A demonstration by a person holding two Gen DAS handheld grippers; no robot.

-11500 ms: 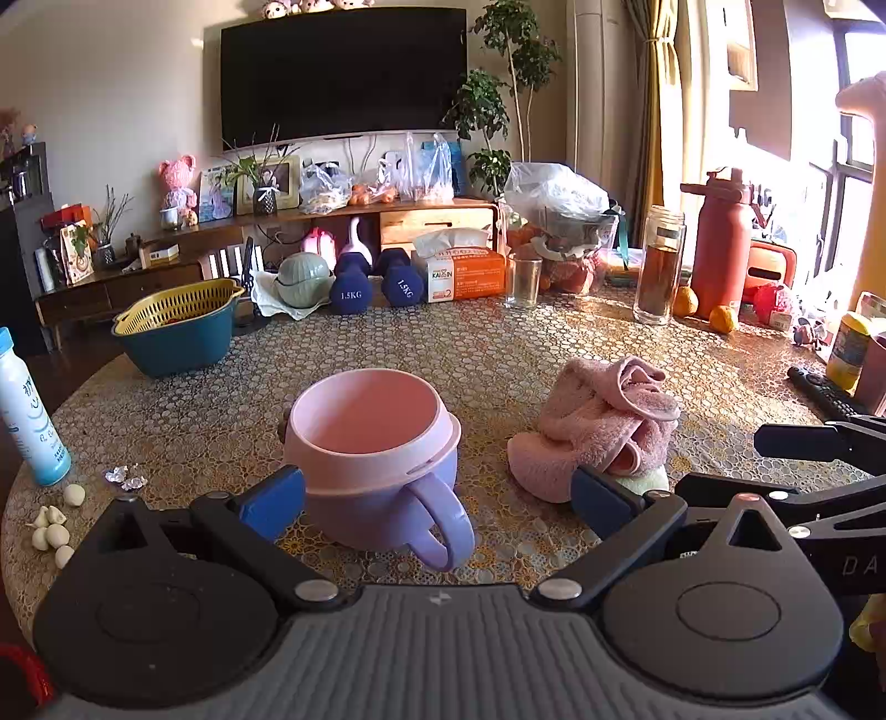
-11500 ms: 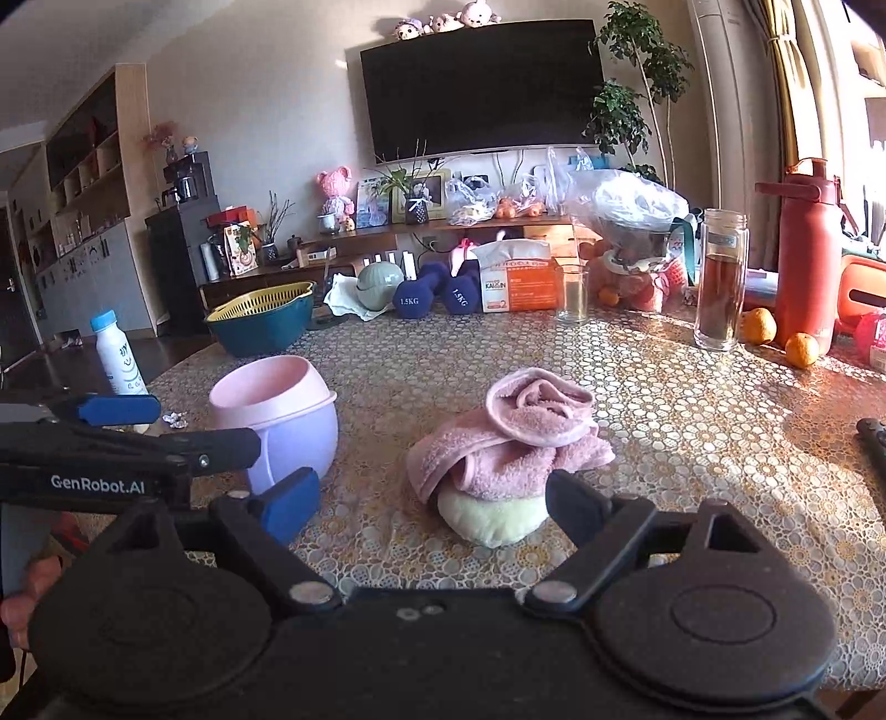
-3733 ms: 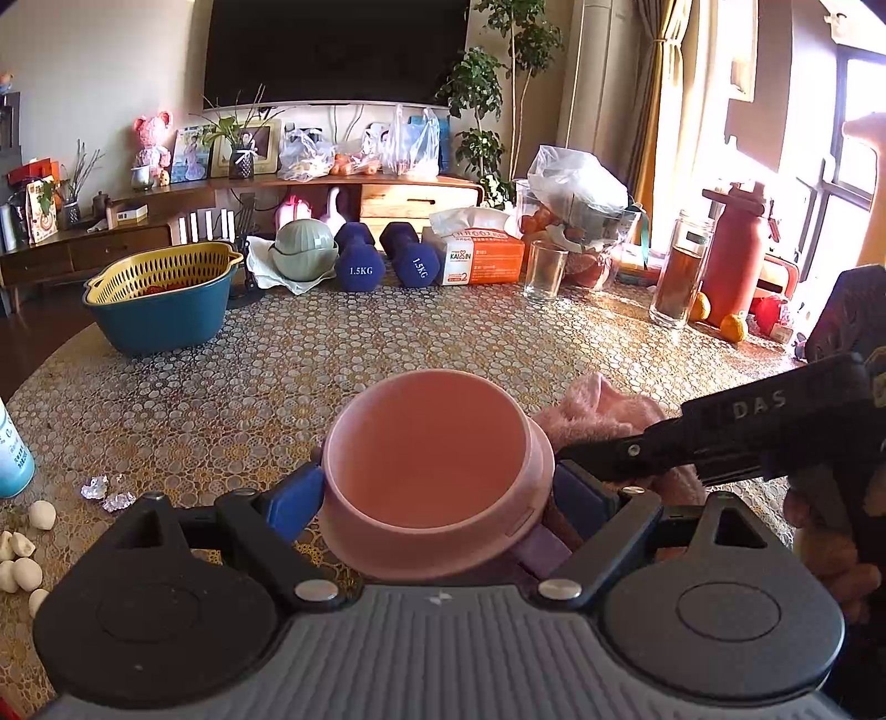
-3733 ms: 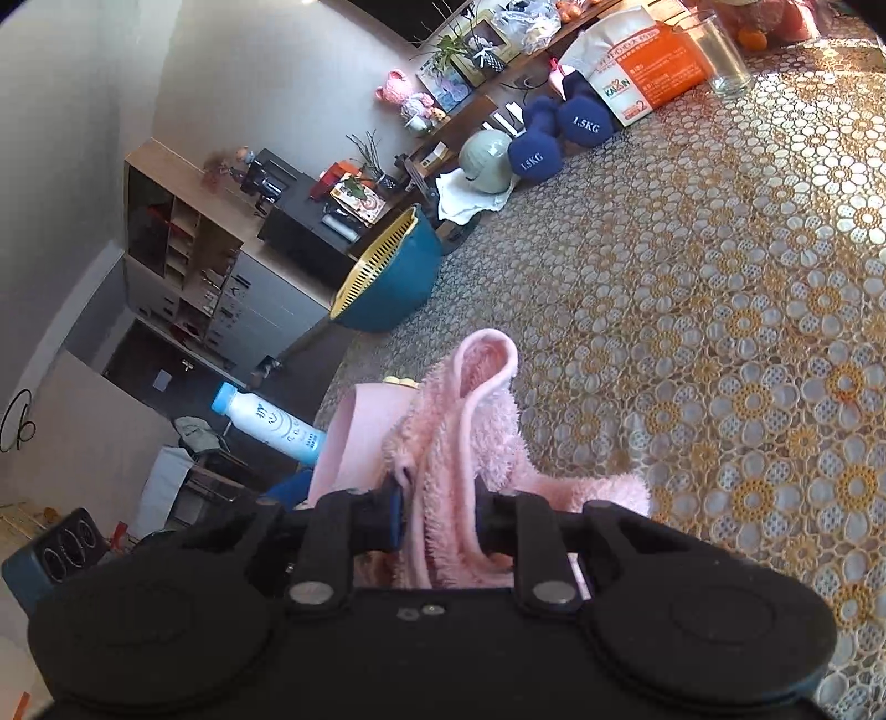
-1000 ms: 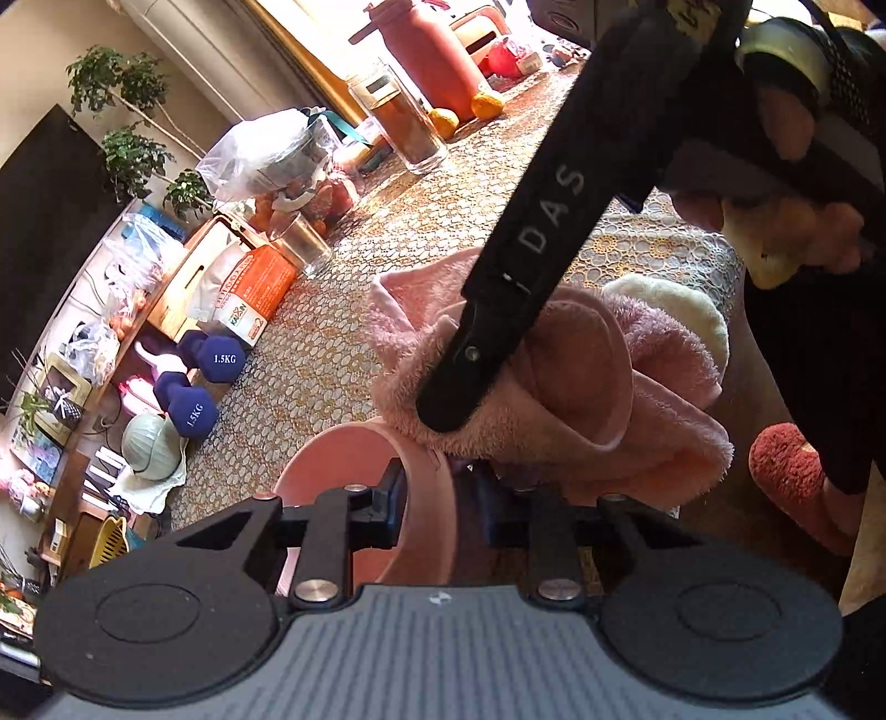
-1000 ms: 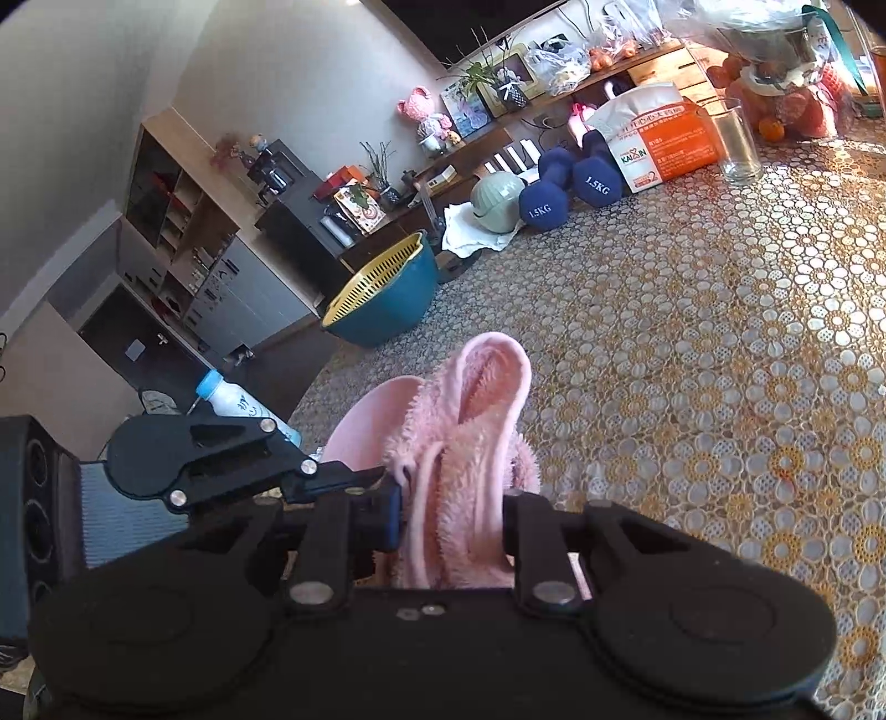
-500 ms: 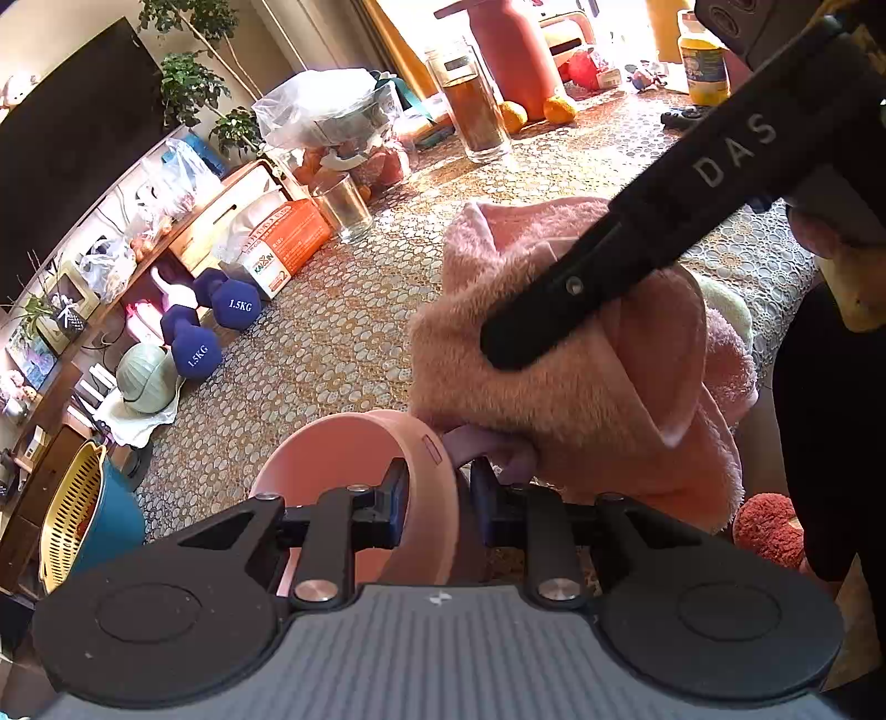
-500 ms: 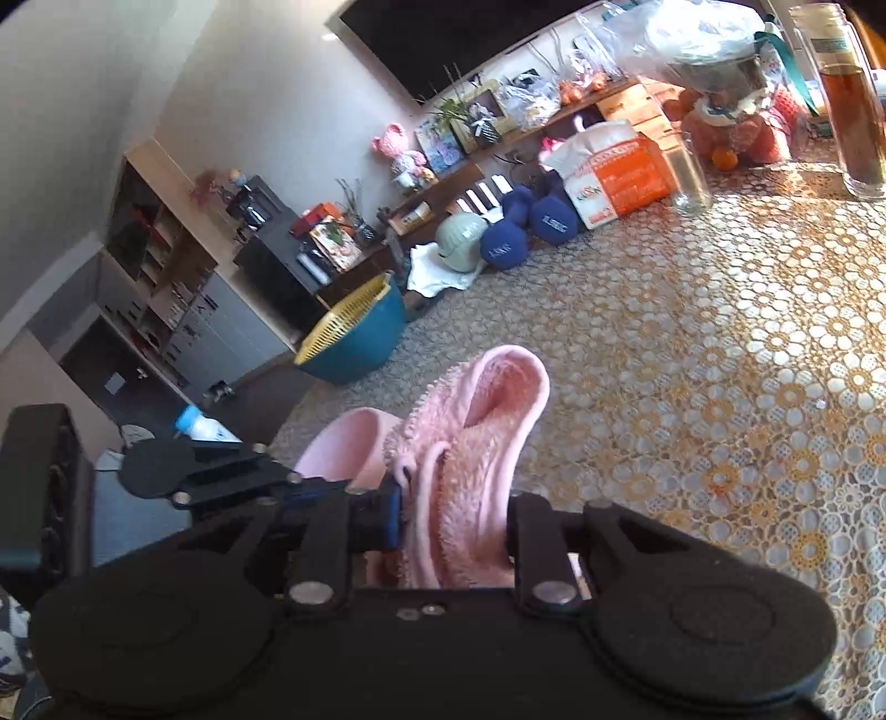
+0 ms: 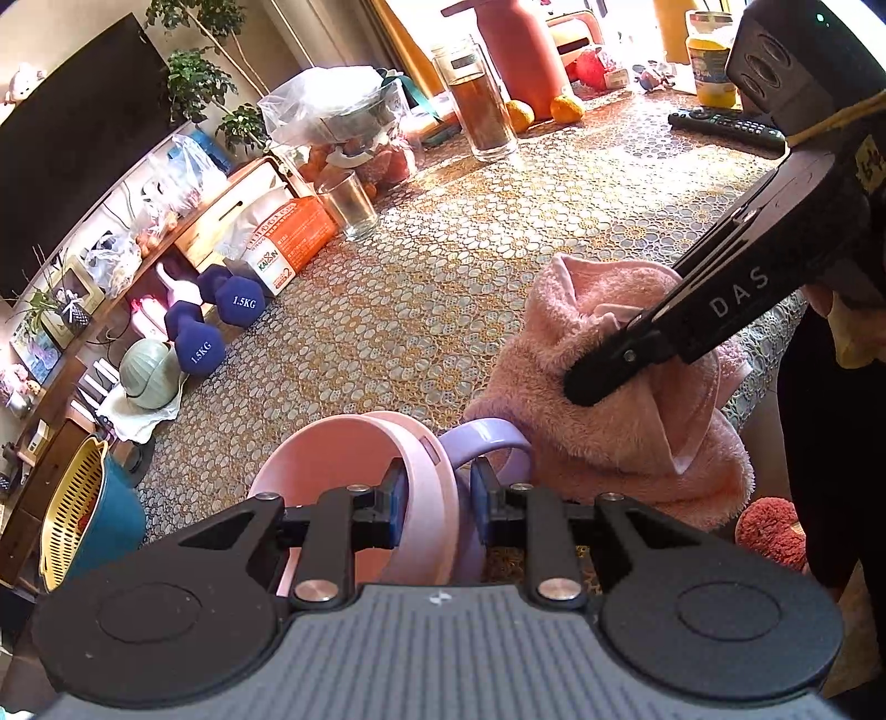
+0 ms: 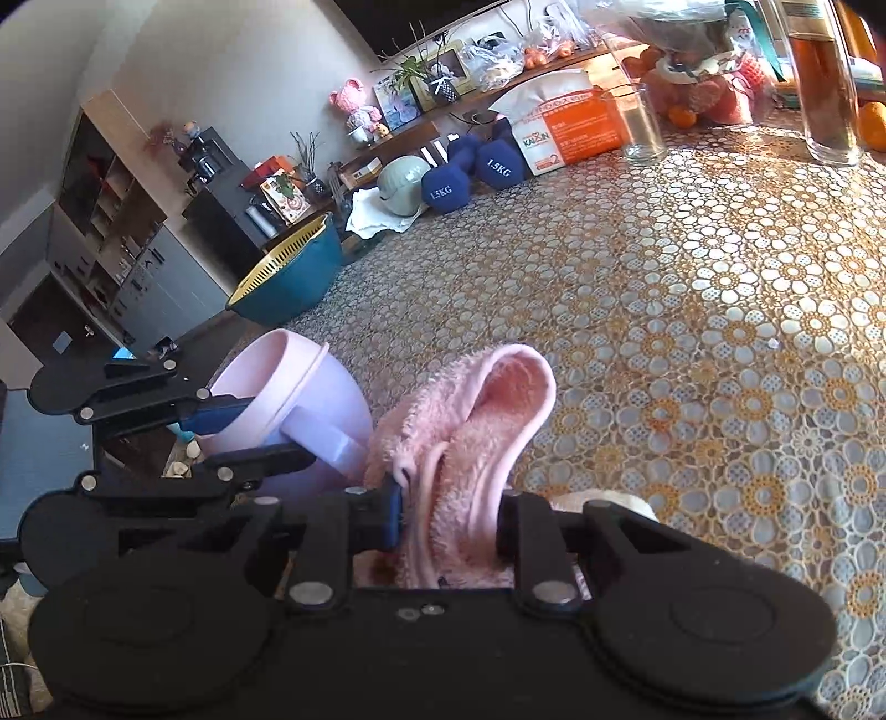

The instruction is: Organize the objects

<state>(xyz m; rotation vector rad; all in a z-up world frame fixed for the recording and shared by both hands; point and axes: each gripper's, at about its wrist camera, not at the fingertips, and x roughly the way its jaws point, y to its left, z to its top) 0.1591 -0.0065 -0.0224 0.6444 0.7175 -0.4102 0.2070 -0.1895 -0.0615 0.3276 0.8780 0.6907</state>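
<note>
The pink towel [image 9: 614,387] hangs bunched in the right gripper [image 10: 448,515], whose jaws are pressed into its folds from both sides, at the near edge of the table [image 9: 443,288]; its loose fold stands up above the fingertips and the lower part sags toward the lace cloth. Just to its left, the pink-and-lilac cup [image 9: 354,476] is tipped on its side with the mouth facing away, and the left gripper [image 9: 434,507] has its jaws clamped across the pink rim, one blue pad inside the mouth and one outside near the lilac handle [image 9: 487,443]. Towel and cup handle sit just beside each other, nearly touching. Beyond them, the middle of the table lies open, patterned cloth running back to a row of things at the far side: two blue dumbbells [image 9: 213,321], an orange tissue box [image 9: 282,243], an empty glass [image 9: 351,207], a tall jar of brown liquid [image 9: 482,111] and a red flask [image 9: 526,50]. A teal bowl with a yellow strainer [image 10: 288,277] stands at the left edge. A remote [image 9: 725,124] lies far right, well apart from the grippers.
</note>
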